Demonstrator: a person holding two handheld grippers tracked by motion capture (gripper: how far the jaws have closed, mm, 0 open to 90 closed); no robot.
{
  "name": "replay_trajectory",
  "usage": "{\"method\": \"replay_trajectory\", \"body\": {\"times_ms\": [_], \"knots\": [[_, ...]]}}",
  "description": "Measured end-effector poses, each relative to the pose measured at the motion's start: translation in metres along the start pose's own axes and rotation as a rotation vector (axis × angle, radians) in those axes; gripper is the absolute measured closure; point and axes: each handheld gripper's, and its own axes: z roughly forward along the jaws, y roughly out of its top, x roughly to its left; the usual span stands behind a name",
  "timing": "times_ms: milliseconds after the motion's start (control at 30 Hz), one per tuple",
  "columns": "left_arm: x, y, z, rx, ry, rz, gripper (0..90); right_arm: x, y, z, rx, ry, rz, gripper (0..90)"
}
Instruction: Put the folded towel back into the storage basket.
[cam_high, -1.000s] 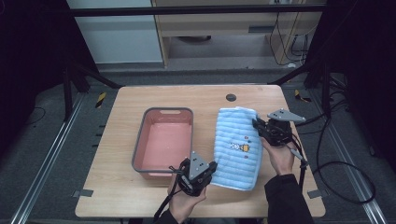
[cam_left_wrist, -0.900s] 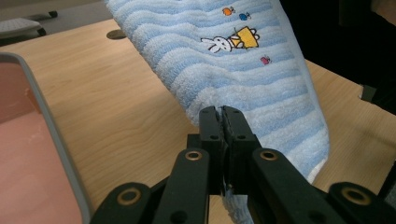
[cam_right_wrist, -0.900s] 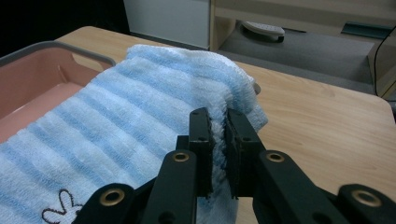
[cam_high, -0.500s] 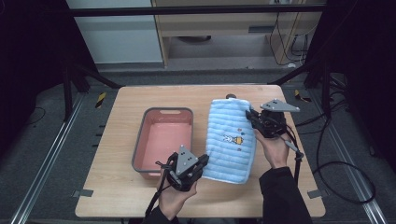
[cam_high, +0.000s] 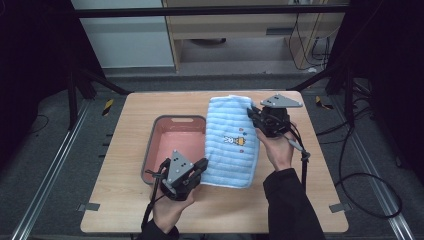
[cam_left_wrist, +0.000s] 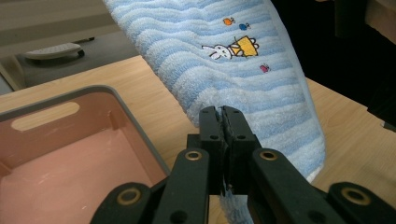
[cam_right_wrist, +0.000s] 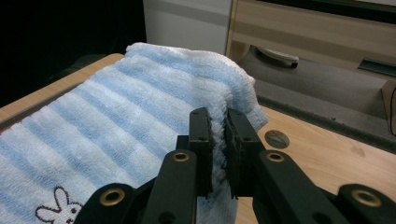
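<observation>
A light blue striped towel (cam_high: 231, 142) with a small rabbit picture is stretched between both grippers above the table, its left part over the right rim of a pink tub (cam_high: 175, 145). My left gripper (cam_high: 199, 167) is shut on the towel's near left corner (cam_left_wrist: 223, 122). My right gripper (cam_high: 254, 116) is shut on the towel's far right edge (cam_right_wrist: 218, 122), and the cloth bunches between the jaws. The rabbit picture (cam_left_wrist: 231, 49) faces up in the left gripper view.
The pink tub with a grey rim (cam_left_wrist: 116, 95) sits on the left half of the wooden table (cam_high: 320, 165). A dark round hole (cam_right_wrist: 276, 138) is set in the table near its far edge. Cables (cam_high: 360, 175) trail off the right side.
Both grippers have carried the towel to the left and lifted it. The towel's left part now overlaps the tub's right rim; the left gripper has moved left along the near edge.
</observation>
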Motion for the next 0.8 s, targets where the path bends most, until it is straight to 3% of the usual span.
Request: {"method": "replay_trajectory", "body": {"times_ms": [467,800], "knots": [[0.029,0.002,-0.02,-0.021,0.045,-0.025,87.2,0.027,0.029,0.026,-0.001,0.033,-0.039,82.1],[0.044,0.0,-0.034,-0.035,0.074,-0.044,87.2,0.046,0.039,0.043,0.0,0.057,-0.052,82.1]]}}
